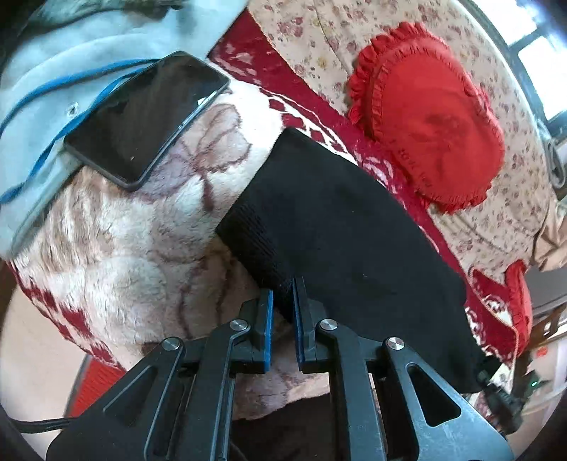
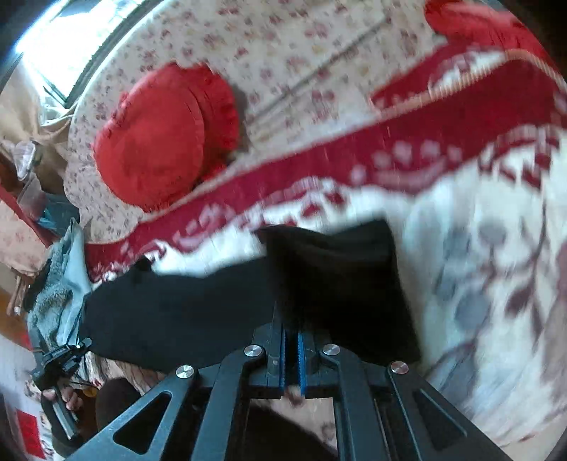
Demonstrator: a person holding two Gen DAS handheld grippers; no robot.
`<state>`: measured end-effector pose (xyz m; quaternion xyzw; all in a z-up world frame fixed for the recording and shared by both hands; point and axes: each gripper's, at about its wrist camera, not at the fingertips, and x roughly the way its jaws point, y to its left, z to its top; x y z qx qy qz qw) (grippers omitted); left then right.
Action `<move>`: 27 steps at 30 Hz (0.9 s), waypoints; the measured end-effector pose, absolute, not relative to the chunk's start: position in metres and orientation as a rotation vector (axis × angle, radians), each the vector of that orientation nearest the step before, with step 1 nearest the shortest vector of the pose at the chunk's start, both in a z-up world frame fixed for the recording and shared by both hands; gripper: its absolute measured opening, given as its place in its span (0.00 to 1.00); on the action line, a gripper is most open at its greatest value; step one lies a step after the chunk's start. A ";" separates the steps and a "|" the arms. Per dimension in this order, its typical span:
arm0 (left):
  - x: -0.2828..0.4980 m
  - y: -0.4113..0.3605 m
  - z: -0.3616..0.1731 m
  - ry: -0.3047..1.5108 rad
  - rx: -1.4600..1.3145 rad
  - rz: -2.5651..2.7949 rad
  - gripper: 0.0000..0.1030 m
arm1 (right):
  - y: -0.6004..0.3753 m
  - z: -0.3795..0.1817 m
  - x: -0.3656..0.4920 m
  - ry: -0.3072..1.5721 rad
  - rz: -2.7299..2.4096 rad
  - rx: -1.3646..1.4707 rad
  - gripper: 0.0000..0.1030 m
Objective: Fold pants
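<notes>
Clenched on cloth, the left gripper [image 1: 282, 301] pinches the near edge of the black knit pants [image 1: 340, 227] just beside their ribbed band, its blue-padded jaws drawn in with a fold of dark fabric caught between them. In the right wrist view the right gripper [image 2: 291, 337] is likewise drawn nearly shut, its blue pads close together at the near edge of a doubled-over flap of the same black pants [image 2: 319, 283]; the view is smeared by motion, so the pinch itself is hard to make out, though the cloth seems to run into the jaws. Outward from both claws, the garment lies stretched across the cream plush blanket with the red patterned border [image 1: 134, 230], which covers a bed. Beyond it sit a red frilled heart-shaped cushion [image 1: 428, 117] on a floral sheet [image 1: 319, 32], and, well apart from the pants, a black smartphone [image 1: 145, 113] resting on pale blue fabric [image 1: 71, 46] with a blue cable [image 1: 46, 156]. Judging by the flap already laid over, the step in hand appears to be carrying one part of the pants across the rest. The next move likely calls for both grips keeping the edge taut and level, laying it flush with the layer below, then letting go together so nothing bunches.
</notes>
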<state>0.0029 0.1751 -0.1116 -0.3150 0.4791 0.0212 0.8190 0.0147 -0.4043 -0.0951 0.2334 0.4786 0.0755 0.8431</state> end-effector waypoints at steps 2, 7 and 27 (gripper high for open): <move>0.001 0.171 -0.104 1.005 -0.640 0.048 0.08 | -0.405 -0.098 0.010 1.010 0.156 0.503 0.04; 0.001 0.155 -0.091 0.984 -0.519 0.078 0.08 | -0.418 -0.092 0.002 0.973 0.133 0.511 0.04; -0.004 0.141 -0.059 0.961 -0.448 0.093 0.27 | -0.423 -0.072 0.009 0.902 0.130 0.551 0.08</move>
